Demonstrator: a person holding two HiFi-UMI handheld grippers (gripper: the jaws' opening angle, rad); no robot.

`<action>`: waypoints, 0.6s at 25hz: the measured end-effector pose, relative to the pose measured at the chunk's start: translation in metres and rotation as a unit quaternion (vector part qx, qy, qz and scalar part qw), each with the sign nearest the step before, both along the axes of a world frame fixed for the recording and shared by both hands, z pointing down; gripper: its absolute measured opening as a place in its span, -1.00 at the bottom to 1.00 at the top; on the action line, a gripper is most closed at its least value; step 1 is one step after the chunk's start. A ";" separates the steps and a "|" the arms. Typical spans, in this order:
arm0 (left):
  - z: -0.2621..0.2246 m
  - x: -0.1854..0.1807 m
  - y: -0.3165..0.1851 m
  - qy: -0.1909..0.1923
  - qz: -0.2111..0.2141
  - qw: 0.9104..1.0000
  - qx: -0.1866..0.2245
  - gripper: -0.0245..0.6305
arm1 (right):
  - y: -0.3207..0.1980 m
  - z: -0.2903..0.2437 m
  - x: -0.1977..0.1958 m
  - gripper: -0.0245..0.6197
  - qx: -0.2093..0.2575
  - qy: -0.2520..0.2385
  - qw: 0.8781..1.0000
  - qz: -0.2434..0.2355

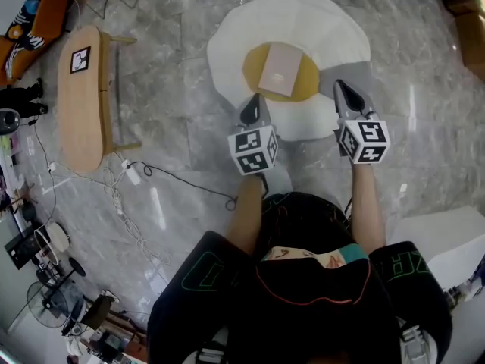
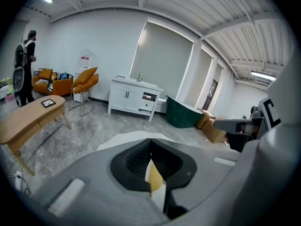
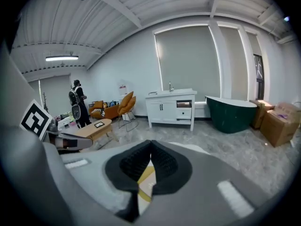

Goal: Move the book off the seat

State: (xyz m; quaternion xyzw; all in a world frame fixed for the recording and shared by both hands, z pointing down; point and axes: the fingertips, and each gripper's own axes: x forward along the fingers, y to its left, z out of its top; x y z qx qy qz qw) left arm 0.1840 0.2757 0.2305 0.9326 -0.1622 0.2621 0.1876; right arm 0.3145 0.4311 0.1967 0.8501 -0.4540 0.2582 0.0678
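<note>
Head view, book [image 1: 280, 68]: it lies flat on the yellow middle of the egg-shaped seat [image 1: 242, 29], which sits on the marble floor. Nothing touches it, so the lift looks not yet begun.
Head view, left gripper [image 1: 255, 101]: it is held out over the seat's near edge, its tip near the book's near-left corner but apart from it.
Head view, right gripper [image 1: 340, 88]: it is over the seat's near-right edge, beside the book and apart from it. The pair flank the book, I'd guess so it can be taken from both sides.
Head view, table [image 1: 79, 97]: this long wooden one stands well off to the left and seems a likely spot to set the book down.
Left gripper view, jaws: they are pressed together with nothing pinched. A sliver of the yellow and white seat shows beneath them, and the tool aims across the room toward a white cabinet [image 2: 134, 98].
Right gripper view, jaws: likewise pressed together and empty, with the same yellow and white below.
Next move, as I judge it: at least one tool must spread before it can grip the book's edge.
</note>
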 end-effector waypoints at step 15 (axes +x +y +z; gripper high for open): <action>0.158 0.093 -0.009 -0.058 0.077 0.995 -0.022 -0.89 | -0.011 0.170 0.049 -0.91 -0.069 -0.084 0.994 -0.020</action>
